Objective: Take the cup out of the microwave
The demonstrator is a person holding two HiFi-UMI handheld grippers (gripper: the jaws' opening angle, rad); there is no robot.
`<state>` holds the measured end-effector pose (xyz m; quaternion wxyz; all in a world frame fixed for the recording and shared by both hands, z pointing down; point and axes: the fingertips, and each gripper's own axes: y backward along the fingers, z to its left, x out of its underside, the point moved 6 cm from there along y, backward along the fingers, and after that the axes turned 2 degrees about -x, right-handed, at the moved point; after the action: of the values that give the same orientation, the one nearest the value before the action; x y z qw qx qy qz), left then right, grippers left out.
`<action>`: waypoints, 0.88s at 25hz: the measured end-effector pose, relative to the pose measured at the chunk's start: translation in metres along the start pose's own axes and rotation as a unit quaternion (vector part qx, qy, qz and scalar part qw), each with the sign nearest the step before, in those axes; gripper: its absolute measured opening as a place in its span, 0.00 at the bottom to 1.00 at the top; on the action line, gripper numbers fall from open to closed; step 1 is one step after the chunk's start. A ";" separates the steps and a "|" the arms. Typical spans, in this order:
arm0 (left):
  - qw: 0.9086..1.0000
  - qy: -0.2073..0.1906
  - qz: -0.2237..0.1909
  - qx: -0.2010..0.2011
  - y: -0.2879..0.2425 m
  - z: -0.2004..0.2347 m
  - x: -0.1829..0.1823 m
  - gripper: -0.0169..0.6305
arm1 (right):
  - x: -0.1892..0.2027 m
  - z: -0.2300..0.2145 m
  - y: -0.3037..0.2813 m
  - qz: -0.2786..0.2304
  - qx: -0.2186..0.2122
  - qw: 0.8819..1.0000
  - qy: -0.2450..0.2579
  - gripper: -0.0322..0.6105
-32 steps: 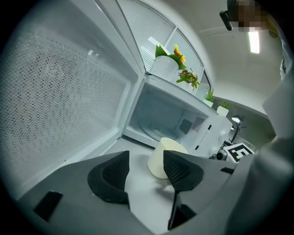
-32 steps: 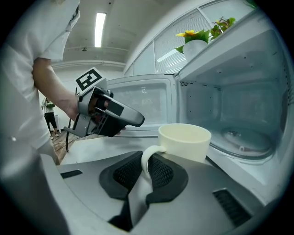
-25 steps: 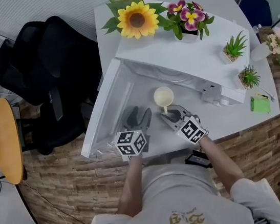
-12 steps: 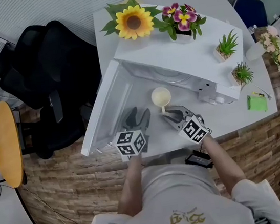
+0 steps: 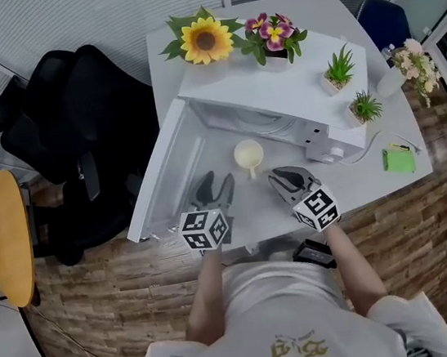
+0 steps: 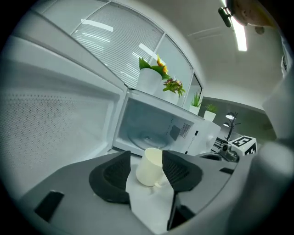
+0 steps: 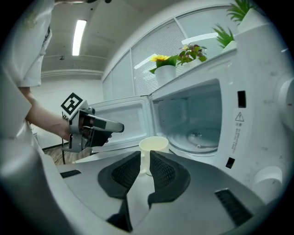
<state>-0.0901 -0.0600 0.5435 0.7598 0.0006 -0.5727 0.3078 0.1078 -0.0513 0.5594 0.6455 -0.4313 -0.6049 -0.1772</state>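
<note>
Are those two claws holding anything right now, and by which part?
Nothing is held. The cup stands free outside the microwave; left gripper and right gripper are short of it, jaws closing on empty air.

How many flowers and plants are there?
5. On the microwave: a sunflower at the back left, pink flowers beside it, a green plant and another along its right side. Pale flowers stand at the table's right edge. None seem hidden.

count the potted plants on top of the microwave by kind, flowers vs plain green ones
flowering pots: 2, the sunflower and the pink flowers
spiky green plants: 2, one further back, one nearer the front
total: 4
</note>
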 end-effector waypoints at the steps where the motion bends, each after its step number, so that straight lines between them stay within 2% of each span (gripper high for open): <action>1: 1.000 -0.003 -0.006 0.001 0.002 -0.003 -0.005 0.36 | -0.005 0.000 0.003 -0.008 0.008 1.000 -0.013 0.17; 7: 0.999 -0.019 -0.039 0.011 0.014 -0.021 -0.027 0.31 | -0.031 0.008 0.025 -0.057 0.055 0.995 -0.068 0.12; 11: 0.998 -0.031 -0.049 0.015 0.023 -0.032 -0.035 0.28 | -0.044 0.012 0.043 -0.083 0.088 0.990 -0.077 0.07; 15: 0.997 -0.045 -0.054 0.023 0.026 -0.042 -0.041 0.23 | -0.056 0.015 0.049 -0.111 0.097 0.985 -0.089 0.07; 19: 0.997 -0.040 -0.067 0.026 0.031 -0.048 -0.046 0.19 | -0.062 0.023 0.046 -0.088 0.096 0.989 -0.074 0.07; 22: 0.996 -0.045 -0.068 0.020 0.035 -0.051 -0.048 0.10 | -0.067 0.023 0.047 -0.082 0.123 0.987 -0.060 0.07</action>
<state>-0.0701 -0.0362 0.4715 0.7522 0.0684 -0.5988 0.2663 0.1153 -0.0263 0.4787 0.6394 -0.3079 -0.6929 -0.1278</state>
